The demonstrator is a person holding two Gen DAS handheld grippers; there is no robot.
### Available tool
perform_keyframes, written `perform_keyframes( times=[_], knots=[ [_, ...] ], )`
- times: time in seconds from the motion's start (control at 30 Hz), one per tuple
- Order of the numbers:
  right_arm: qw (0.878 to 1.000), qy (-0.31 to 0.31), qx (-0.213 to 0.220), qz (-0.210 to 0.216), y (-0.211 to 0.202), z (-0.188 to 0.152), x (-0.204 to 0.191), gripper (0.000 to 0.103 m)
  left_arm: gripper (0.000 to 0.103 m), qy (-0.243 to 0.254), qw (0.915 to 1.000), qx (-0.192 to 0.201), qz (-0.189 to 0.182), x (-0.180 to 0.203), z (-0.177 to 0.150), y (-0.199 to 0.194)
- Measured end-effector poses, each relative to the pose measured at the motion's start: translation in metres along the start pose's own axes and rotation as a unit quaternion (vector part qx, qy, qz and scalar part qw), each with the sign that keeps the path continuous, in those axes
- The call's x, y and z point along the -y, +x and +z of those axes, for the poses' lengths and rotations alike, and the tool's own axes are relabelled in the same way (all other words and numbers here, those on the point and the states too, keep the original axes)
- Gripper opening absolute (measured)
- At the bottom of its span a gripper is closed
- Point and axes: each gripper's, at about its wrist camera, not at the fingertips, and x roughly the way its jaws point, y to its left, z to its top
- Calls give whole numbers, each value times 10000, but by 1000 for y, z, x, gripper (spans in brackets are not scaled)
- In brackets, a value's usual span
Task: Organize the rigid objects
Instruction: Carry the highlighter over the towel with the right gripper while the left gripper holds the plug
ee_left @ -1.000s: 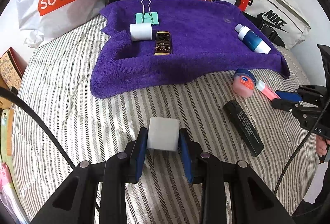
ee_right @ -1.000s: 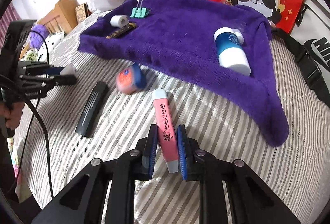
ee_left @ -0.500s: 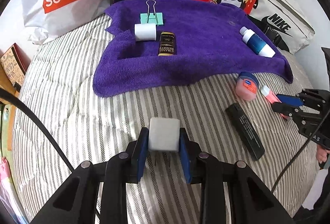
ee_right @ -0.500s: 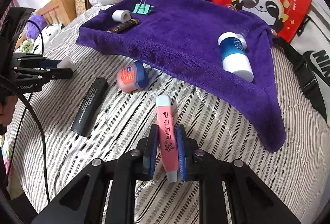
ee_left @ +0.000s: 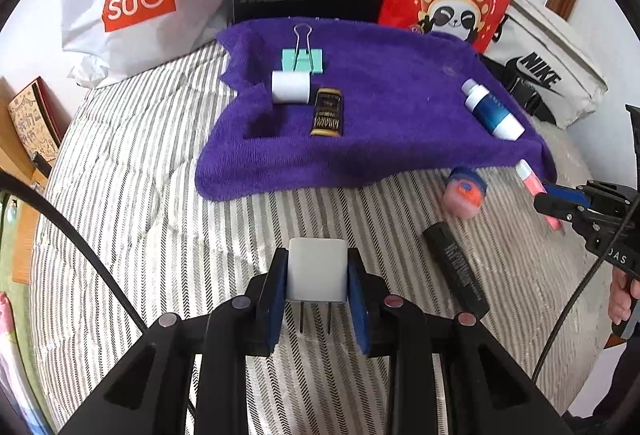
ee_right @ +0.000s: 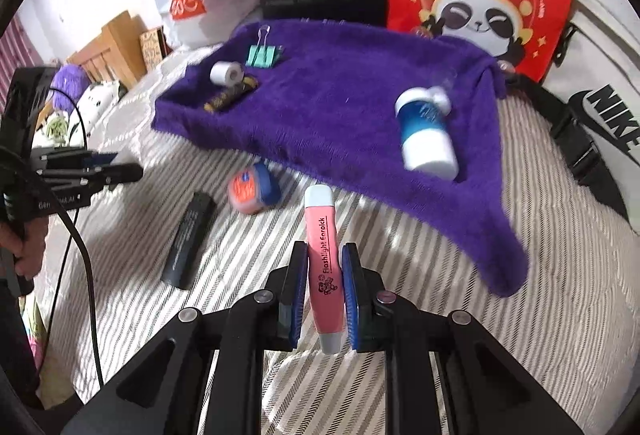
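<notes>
Your left tool (ee_left: 316, 279) was clamped on a white plug adapter (ee_left: 317, 273), its blue pads pressed flat against two opposite faces and the two metal prongs pointing back toward your hand. Your right tool (ee_right: 325, 289) was closed on a pink tube (ee_right: 324, 267), gripped near its lower, grey-capped end with the long axis running forward along the fingers and the white cap leading.

The purple towel (ee_left: 400, 115) lay ahead of both tools, farther up the striped bed (ee_left: 140, 195). In the right wrist view the towel's near edge lay close beyond the tube's white tip, so your right hand appeared the nearer; the left had more bare bedcover to cross.

On the towel's left part lay a green binder clip (ee_left: 302, 59), a white roll (ee_left: 291, 87) and a black-and-gold bar (ee_left: 329, 111), close together; a blue-and-white bottle (ee_left: 493, 111) lay on its side at the right. A round pink-and-blue jar (ee_left: 464, 193) and a long black bar (ee_left: 456, 269) lay on the bedcover, off the towel.

The adapter was a smooth, hard cube; the tube a slim, glossy cylinder likely to roll once set down. The towel was deep-piled and rumpled, the bedcover quilted and soft.
</notes>
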Motion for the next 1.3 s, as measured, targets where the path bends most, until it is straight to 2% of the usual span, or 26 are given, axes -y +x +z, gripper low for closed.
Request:
perform_keyframes(
  times=[0.3,0.53,0.93,1.3],
  knots=[
    [9997,155,174,1,-10,21,11,17,27,34,9999,134,-51,4,21,-9],
    [9992,277,280,-45,-7,50,22,17,27,86,9997,237,-61,5,43,-11],
    [9980,552,313,-84,24,97,32,17,27,16,9996,239,-114,-5,63,0],
    [9968,742,217,-218,60,142,58,17,27,31,9996,204,-174,-12,80,13]
  ],
)
